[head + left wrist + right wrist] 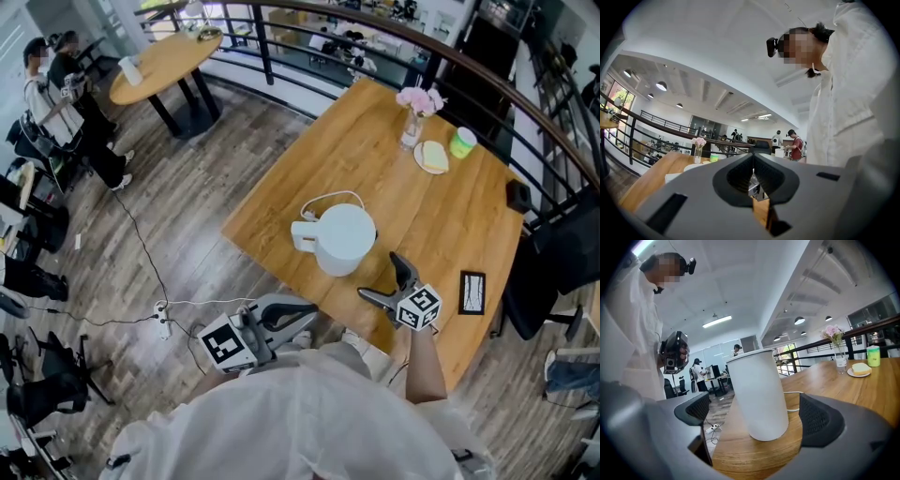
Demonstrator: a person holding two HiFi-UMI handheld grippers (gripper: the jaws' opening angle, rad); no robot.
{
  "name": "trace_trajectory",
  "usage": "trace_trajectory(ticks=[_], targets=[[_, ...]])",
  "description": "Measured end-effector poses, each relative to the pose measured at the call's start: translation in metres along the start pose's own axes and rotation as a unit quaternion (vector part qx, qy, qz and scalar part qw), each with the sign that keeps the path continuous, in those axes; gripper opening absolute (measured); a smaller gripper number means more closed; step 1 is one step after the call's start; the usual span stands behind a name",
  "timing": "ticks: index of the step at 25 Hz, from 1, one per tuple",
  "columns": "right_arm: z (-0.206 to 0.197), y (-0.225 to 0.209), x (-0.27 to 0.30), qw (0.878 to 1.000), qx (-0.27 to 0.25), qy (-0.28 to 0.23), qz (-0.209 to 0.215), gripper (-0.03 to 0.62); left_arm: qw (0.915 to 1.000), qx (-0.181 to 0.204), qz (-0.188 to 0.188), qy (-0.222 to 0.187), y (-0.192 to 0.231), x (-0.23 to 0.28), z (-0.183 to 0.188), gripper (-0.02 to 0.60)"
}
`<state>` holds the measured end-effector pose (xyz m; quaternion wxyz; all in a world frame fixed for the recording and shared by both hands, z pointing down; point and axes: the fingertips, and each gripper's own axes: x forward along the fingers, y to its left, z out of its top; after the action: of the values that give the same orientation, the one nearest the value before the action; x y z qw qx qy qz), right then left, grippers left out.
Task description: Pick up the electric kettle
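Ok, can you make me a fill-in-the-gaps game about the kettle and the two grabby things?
The white kettle stands on the wooden ___.
The right gripper has its jaws ___, and the kettle in front of them is not gripped.
The left gripper has its jaws ___.
The vase holds ___ flowers.
Missing words: table; open; shut; pink.
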<state>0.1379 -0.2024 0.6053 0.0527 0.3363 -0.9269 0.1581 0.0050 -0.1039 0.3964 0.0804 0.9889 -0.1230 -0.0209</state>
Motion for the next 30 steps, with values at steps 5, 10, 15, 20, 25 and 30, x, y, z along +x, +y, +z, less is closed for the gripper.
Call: trace_trajectory(ticks=[5, 10, 15, 20, 25, 30], targets=[[-0.001, -0.005, 0.016, 1.000, -0.015, 0.011, 0.008, 0.575, 0.9999, 0.005, 0.009, 0.007, 0.004, -0.005, -0.005, 0.008], [0.002, -0.008, 0.032, 1.000, -0.016, 0.007, 0.015, 0.577, 0.9998, 0.008, 0.017, 0.007, 0.007, -0.009, -0.005, 0.008], [0.000, -0.008, 0.043, 0.999, -0.024, 0.009, 0.020, 0.577, 0.9997, 0.004, 0.024, 0.009, 0.010, -0.011, -0.009, 0.008], [-0.002, -0.014, 0.052, 0.999, -0.031, 0.008, 0.015, 0.577, 0.9994, -0.008, 0.027, 0.020, 0.011, -0.013, -0.013, 0.008], [0.003, -0.018, 0.062, 0.999, -0.029, -0.014, 0.012, 0.577, 0.9989, -0.014, 0.030, 0.033, 0.014, -0.013, -0.018, 0.008], [0.007, -0.013, 0.077, 0.998, -0.055, -0.018, 0.015, 0.577, 0.9985, -0.020, 0.033, 0.039, 0.018, -0.014, -0.022, 0.008]])
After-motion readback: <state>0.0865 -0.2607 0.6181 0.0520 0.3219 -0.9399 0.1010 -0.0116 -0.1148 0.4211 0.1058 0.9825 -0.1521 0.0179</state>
